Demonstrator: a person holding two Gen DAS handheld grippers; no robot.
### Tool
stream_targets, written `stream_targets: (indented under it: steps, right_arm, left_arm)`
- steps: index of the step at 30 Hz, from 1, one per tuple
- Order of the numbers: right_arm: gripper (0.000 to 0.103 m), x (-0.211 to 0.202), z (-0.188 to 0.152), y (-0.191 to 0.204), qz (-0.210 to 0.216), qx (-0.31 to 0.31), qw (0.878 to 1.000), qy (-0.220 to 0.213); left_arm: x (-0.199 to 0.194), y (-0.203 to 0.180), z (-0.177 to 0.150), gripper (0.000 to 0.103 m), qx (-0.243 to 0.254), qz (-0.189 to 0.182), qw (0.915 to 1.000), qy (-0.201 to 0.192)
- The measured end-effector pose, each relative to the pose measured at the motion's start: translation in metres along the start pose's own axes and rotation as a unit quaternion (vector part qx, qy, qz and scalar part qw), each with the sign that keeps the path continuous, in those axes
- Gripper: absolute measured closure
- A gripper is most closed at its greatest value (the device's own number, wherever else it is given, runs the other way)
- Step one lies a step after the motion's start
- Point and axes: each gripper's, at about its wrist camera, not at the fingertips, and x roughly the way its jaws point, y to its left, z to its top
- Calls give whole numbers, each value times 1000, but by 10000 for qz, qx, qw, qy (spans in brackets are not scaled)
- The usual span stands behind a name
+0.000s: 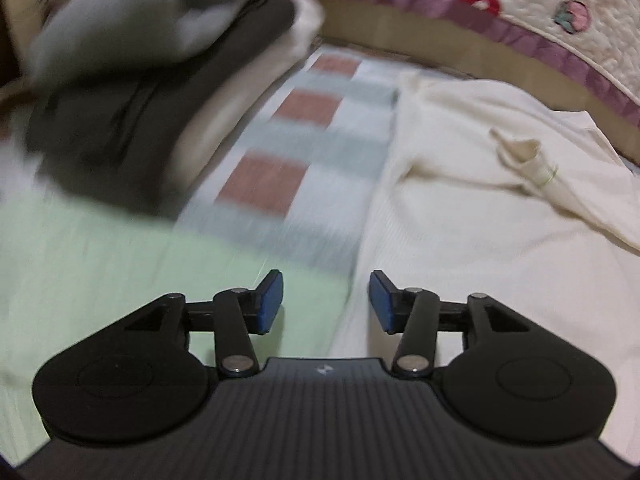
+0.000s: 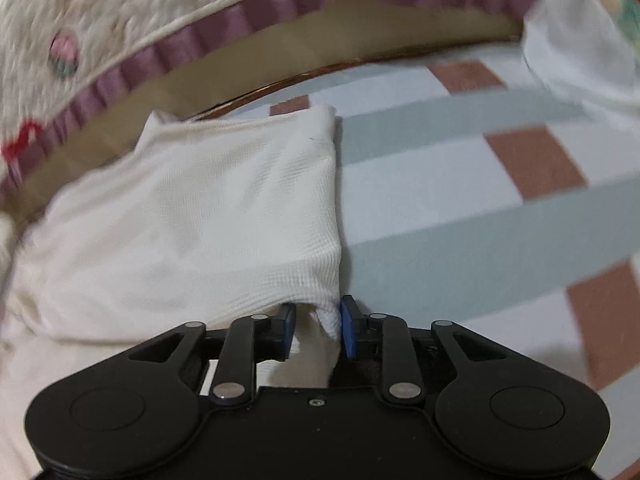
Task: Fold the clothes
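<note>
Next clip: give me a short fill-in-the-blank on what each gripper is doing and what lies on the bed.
1. The right gripper is shut on a corner of the ____ garment.
2. The left gripper is ____ and holds nothing.
3. In the left wrist view, a stack of clothes lies to the ____ of the cream garment.
4. The sheet beneath bears a ____ pattern.

Missing words: cream; open; left; checked
</note>
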Motion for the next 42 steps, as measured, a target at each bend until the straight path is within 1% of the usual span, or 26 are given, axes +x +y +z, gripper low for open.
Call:
stream_targets:
  steps: [2, 4, 5, 7, 9, 10, 12, 13, 14, 15, 18, 20, 22, 23, 24, 25, 26, 27, 29, 32, 35, 37, 39, 41, 42]
  right_arm:
    - [68, 0, 0, -5, 147, 329, 9993, 53]
    - [63, 0, -1, -10, 293, 658, 9973, 106]
    - [62, 0, -1, -12, 366, 821, 9959, 133]
    - [59, 1, -1, -17, 512, 1149, 9919, 186]
    - [55, 1, -1, -22, 658, 1474, 9866, 238]
    - [51, 1, -1, -24, 712, 1598, 9843, 246]
    - [43, 3, -1, -24, 792, 1782, 9805, 228]
    - [38, 5, -1, -24, 843, 1882, 9782, 230]
    - [36, 6, -1, -25, 903, 1990, 9755, 240]
    - [36, 7, -1, -26, 963, 2097, 9727, 251]
    - [36, 9, -4, -28, 1206, 2371, 9634, 345]
    - [36, 7, -5, -26, 1273, 2489, 9596, 331]
    - [36, 3, -3, -23, 1207, 2440, 9619, 246]
    - [36, 1, -1, -21, 1153, 2391, 9639, 193]
    - [36, -2, 1, -19, 1043, 2327, 9669, 93]
    - [36, -5, 4, -17, 903, 2242, 9704, -23]
    - [36, -7, 7, -15, 779, 2148, 9735, -120]
    - [36, -9, 11, -14, 687, 2058, 9760, -198]
    - [36, -6, 19, -13, 649, 1851, 9803, -226]
    - [36, 1, 29, -4, 618, 1478, 9869, -172]
    - [36, 11, 45, 11, 673, 928, 9934, -61]
    - [36, 16, 56, 23, 479, 363, 9981, -149]
    - [36, 24, 64, 30, 236, -120, 9993, -247]
    - [36, 32, 69, 28, 18, -400, 9985, -364]
    - [36, 35, 70, 24, -56, -433, 9981, -426]
  left_arm:
    - [-5, 15, -14, 50, -404, -234, 9989, 80]
    - [-11, 27, -28, 50, -862, -565, 9946, 96]
    - [-15, 30, -34, 49, -972, -713, 9927, 95]
    - [-23, 29, -47, 51, -859, -963, 9916, 67]
    - [-31, 25, -56, 51, -612, -1126, 9917, -53]
    - [-33, 24, -57, 51, -567, -1185, 9913, -97]
    - [-34, 27, -58, 56, -611, -1305, 9894, -161]
    - [-34, 28, -57, 77, -646, -1327, 9889, -190]
    - [-34, 29, -56, 101, -653, -1334, 9887, -223]
    - [-35, 29, -55, 101, -593, -1279, 9897, -255]
    - [-42, 22, -53, 101, -290, -934, 9947, -320]
    - [-47, 18, -51, 100, -106, -677, 9971, -341]
    - [-51, 15, -46, 97, 42, -331, 9990, -312]
    - [-55, 13, -42, 93, 179, -175, 9990, -367]
    - [-58, 12, -36, 88, 260, -116, 9987, -421]
    - [-61, 12, -30, 73, 262, -194, 9983, -474]
    - [-64, 12, -23, 60, 265, -273, 9979, -527]
    - [-68, 12, -16, 59, 267, -351, 9973, -580]
    - [-71, 8, 0, 59, 310, -538, 9960, -651]
    - [-55, -21, 31, 60, 589, -984, 9919, -551]
    - [-40, -50, 63, 59, 866, -1427, 9849, -449]
    - [-19, -69, 84, 58, 858, -1618, 9822, -408]
    - [8, -88, 104, 56, 792, -1731, 9810, -380]
    - [37, -104, 118, 56, 802, -1715, 9812, -364]
    - [50, -112, 120, 55, 776, -1711, 9816, -337]
